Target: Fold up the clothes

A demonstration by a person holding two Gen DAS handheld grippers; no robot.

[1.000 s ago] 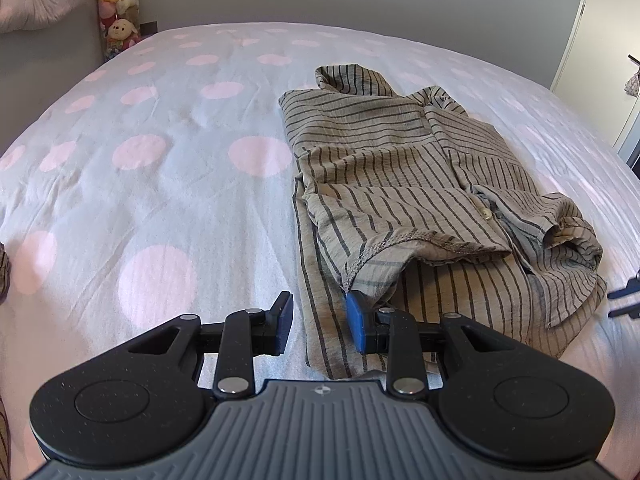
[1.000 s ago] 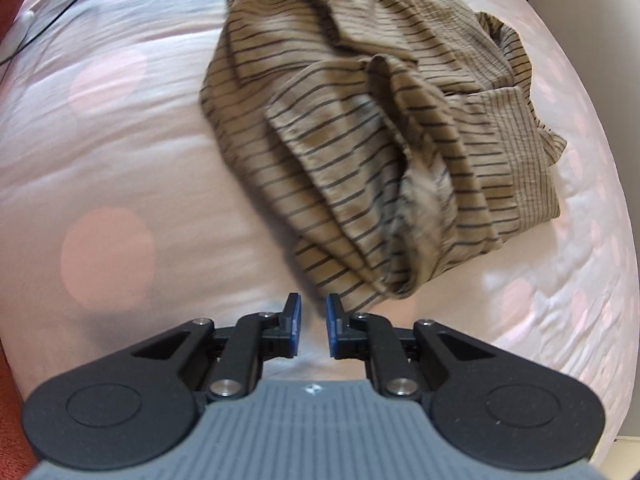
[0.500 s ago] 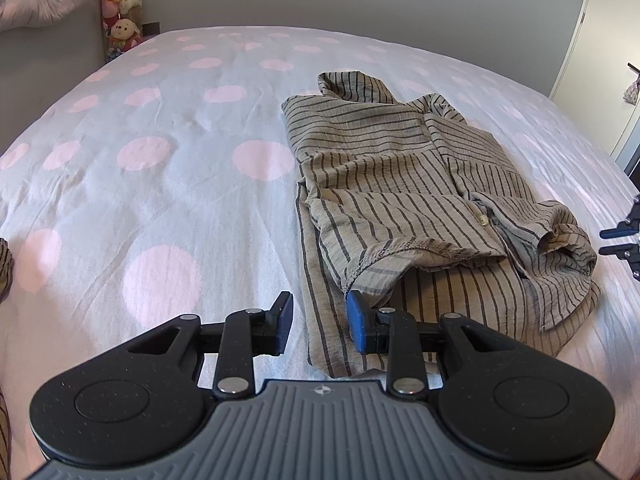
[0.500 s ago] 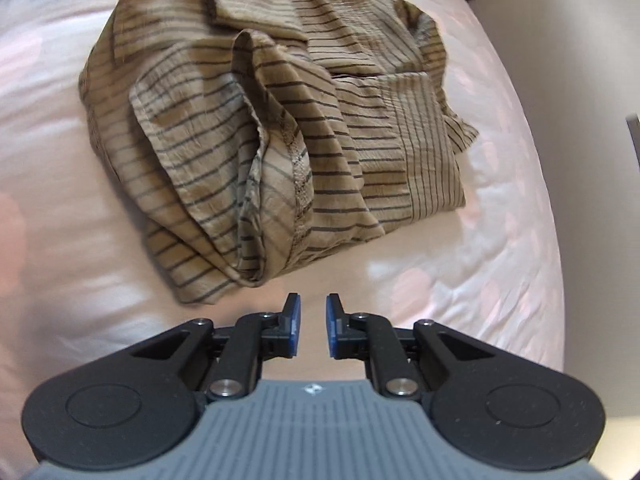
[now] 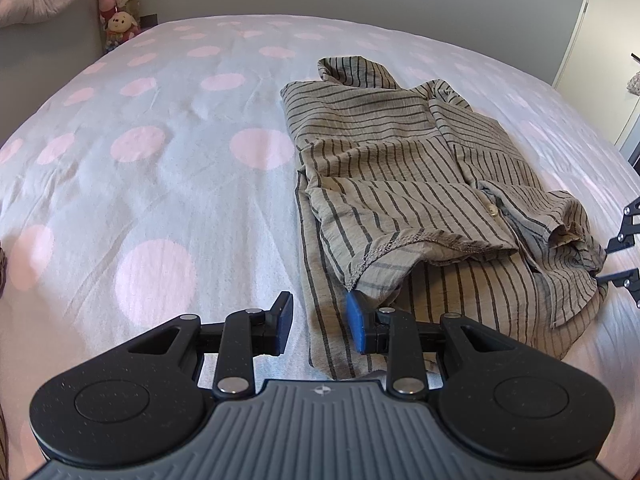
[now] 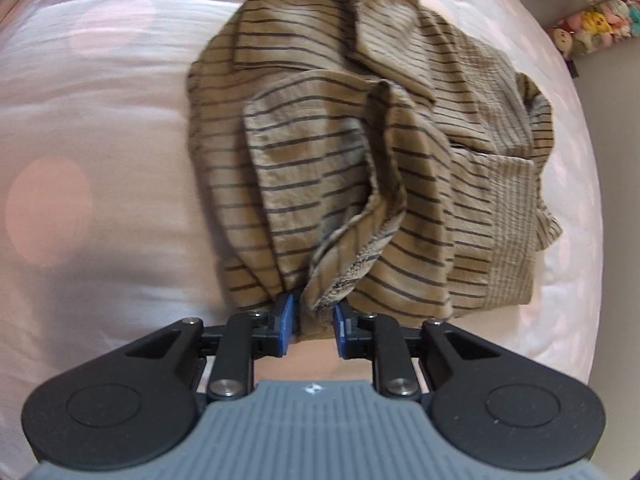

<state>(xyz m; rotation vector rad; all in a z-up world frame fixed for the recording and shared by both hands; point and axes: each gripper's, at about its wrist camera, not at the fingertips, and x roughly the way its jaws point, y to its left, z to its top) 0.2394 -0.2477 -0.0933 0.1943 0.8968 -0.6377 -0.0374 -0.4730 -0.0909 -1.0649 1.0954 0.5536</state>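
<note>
Since a second ago my right fingers [image 6: 313,330] have come in against the near edge of the striped shirt [image 6: 360,184], where before they hung over bare sheet short of it; the shirt now fills much more of the right wrist view. My left fingers [image 5: 320,328] have kept their place and their gap.

The bed [image 5: 160,168], under a white sheet with pink dots, fills both views. The tan shirt with dark stripes lies on it, partly folded: in the left wrist view one flap is turned over the body, its stitched hem running across above my left fingers, and a pale button [image 5: 493,211] shows at the placket.

I hold the left fingers tilted down over the shirt's near corner. They stand open: the blue pad [image 5: 355,322] on one side rests against the cloth under the lifted hem, the other pad over the sheet just beside the shirt.

I hold the right fingers pitched steeply down at the bunched edge of the shirt. They are opening, and a rumpled fold of hem hangs into the gap between the pads; I cannot tell that either pad presses it. In the left wrist view their black tips [image 5: 622,256] show at the shirt's far side.

A row of plush toys [image 5: 118,4] stands beyond the bed's corner.
</note>
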